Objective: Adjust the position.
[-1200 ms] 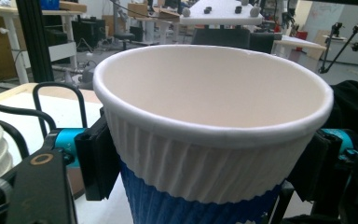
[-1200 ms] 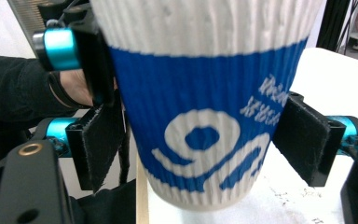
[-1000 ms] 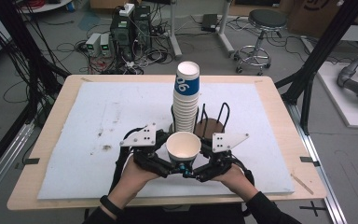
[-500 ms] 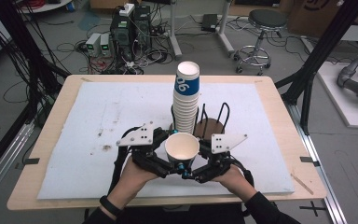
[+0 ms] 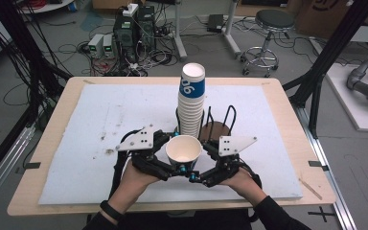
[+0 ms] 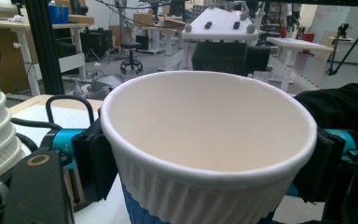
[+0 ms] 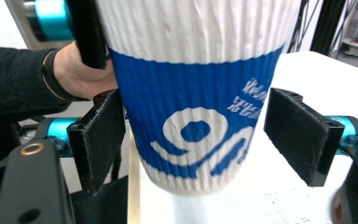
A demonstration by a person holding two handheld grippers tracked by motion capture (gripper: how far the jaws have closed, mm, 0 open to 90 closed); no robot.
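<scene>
A white ribbed paper cup (image 5: 183, 148) with a blue band is held upright just above the mat, between both grippers. My left gripper (image 5: 172, 163) grips it just under the rim. In the left gripper view its pads (image 6: 93, 161) press on both sides of the cup (image 6: 205, 140), and its jaws have just been closing. My right gripper (image 5: 199, 165) reaches in from the right. Its jaws have just been opening. In the right gripper view the cup (image 7: 196, 93) stands between them, with a gap at the right pad (image 7: 298, 135).
A tall stack of matching cups (image 5: 191, 103) stands right behind the held cup. A black wire holder (image 5: 223, 120) with a brown base sits to its right. A white mat (image 5: 100, 120) covers the wooden table (image 5: 38, 158). Cables and equipment lie on the floor beyond.
</scene>
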